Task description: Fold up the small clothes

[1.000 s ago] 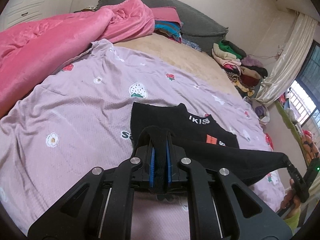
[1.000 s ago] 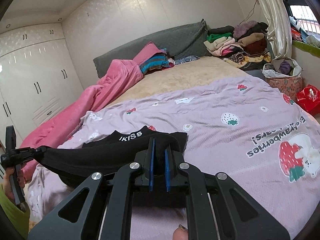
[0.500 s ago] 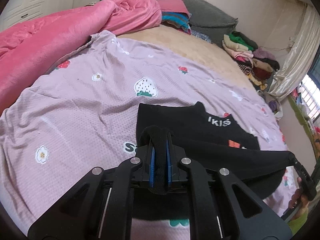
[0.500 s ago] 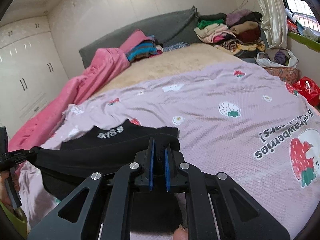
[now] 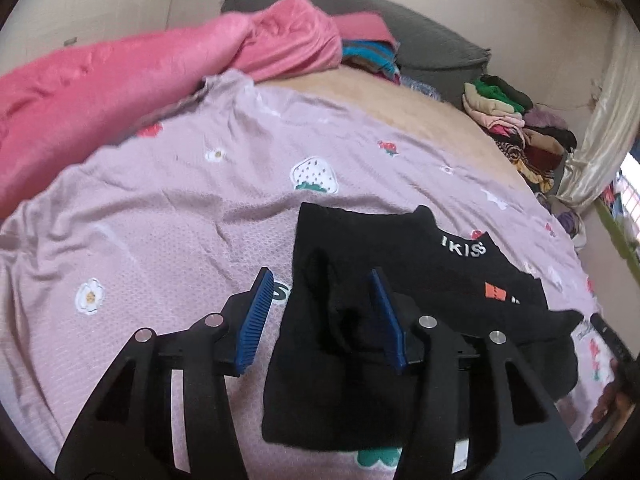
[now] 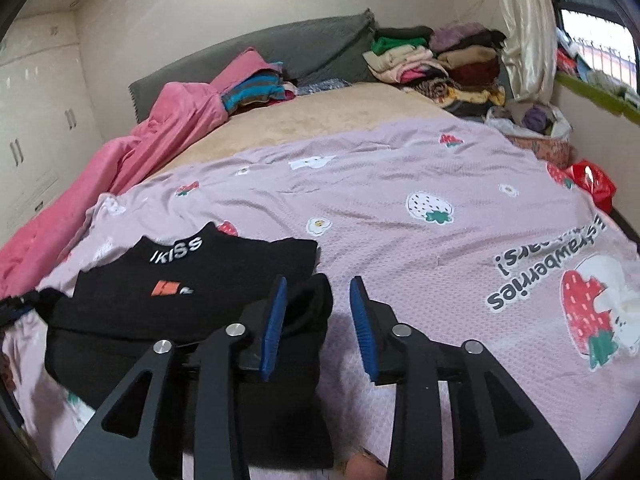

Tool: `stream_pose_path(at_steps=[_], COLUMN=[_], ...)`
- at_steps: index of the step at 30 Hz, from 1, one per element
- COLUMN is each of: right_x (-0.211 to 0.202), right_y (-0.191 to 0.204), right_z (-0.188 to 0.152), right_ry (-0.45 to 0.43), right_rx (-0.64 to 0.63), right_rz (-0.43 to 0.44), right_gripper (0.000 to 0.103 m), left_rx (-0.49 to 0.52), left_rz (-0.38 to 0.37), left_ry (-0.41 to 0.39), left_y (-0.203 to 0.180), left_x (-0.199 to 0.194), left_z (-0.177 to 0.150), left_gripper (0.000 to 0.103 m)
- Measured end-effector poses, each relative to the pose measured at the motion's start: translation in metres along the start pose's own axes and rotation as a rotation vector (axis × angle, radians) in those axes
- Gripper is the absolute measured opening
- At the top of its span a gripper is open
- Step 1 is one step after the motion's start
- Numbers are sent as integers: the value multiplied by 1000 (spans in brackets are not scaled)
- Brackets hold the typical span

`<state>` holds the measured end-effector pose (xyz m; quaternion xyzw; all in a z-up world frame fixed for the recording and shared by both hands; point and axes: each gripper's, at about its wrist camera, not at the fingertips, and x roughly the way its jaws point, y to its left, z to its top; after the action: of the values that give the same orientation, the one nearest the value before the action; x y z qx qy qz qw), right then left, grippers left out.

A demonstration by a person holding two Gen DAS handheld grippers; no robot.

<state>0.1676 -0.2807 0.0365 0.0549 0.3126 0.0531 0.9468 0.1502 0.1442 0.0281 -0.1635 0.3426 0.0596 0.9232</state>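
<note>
Black garment [image 5: 400,280], "IKISS" lettering on the collar, lies on the lilac strawberry sheet [image 5: 180,208] at the near edge of the bed, lower half brought up over the upper so it sits doubled.

Left gripper [image 5: 324,312]: jaws opening, blue pads apart. A raised corner of black cloth stands between them, close against the inner pad; we can't tell from this blurred view if it still touches, but it isn't pinched.

Right gripper [image 6: 318,320]: jaws opening too. The other folded corner bulges up beside its left pad, no squeeze on it, and the right pad stands over bare sheet.

We read this as the release at the end of a fold. To do it well we'd let both corners drop together so the folded edge stays straight, then draw the grippers straight back and slightly up so the pads don't drag the top layer open. That bunched corner at each gripper probably wants a light press flat before the next fold. We'd check the top edge lies square to the collar; in the right wrist view the left end looks a bit rumpled.

Further out: pink blanket [image 6: 132,160] along the left side, grey headboard [image 6: 312,44], stacked clothes [image 6: 440,60] near the curtain [image 6: 524,28].
</note>
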Motion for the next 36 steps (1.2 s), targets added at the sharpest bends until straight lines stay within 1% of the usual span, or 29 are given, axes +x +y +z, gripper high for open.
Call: stream_pose_path(at_steps=[2,4,5,6,7,8,9,13,15,19,22,26,28,30,31,32,33,36], right_x=[-7,-13,-15,-16,-15,-14,-10,7,21,48,63,81,89,98,102,104,108,117], right_y=[3,10,14,18,23,27,33,51,59,69,71,70,71,70,70,70,70,66], right_z=[-4,-11,-13,-17,-21,-23,-27,-41,-46,-50,-43,-24,-14,-1,3,7,12,24], right_ry=[-5,2,8,26,49,66,95,169,205,260,253,243,234,223,223,222,215,195], right_rx=[-18,-50,-62,-82,-98,-108,-124,-176,-200,-234,-231,-205,-198,-185,-178,-171,-165,-132], right_rz=[14,35,40,55,69,79,96,111,99,56,45,37,38,38,38,37,29,21], right_gripper=[40,40,40,37,32,22,19,18,18,18,18,18,18,18,18,18,18,18], left_rx=[40,93,125,143,159,170,184,239,271,295,284,245,221,169,150,104,82,1], left_rz=[2,9,24,31,27,32,46,85,107,141,150,145,140,116,112,92,78,25], left_ry=[-20,-16,-5,14,43,64,82,109,106,116,121,129,132,138,136,139,136,102], left_y=[-8,-16,-19,-21,-22,-22,-22,-26,-30,-36,-38,-39,-38,-33,-30,-25,-22,-13], left_x=[-9,-11,-10,-5,1,7,12,29,34,46,54,65,71,79,81,84,85,80], left_z=[-7,-14,-20,-25,-31,-35,-39,-46,-44,-40,-33,-18,-10,1,4,12,15,31], left_gripper=[41,41,40,32,16,10,8,8,8,8,9,9,11,14,18,20,22,25])
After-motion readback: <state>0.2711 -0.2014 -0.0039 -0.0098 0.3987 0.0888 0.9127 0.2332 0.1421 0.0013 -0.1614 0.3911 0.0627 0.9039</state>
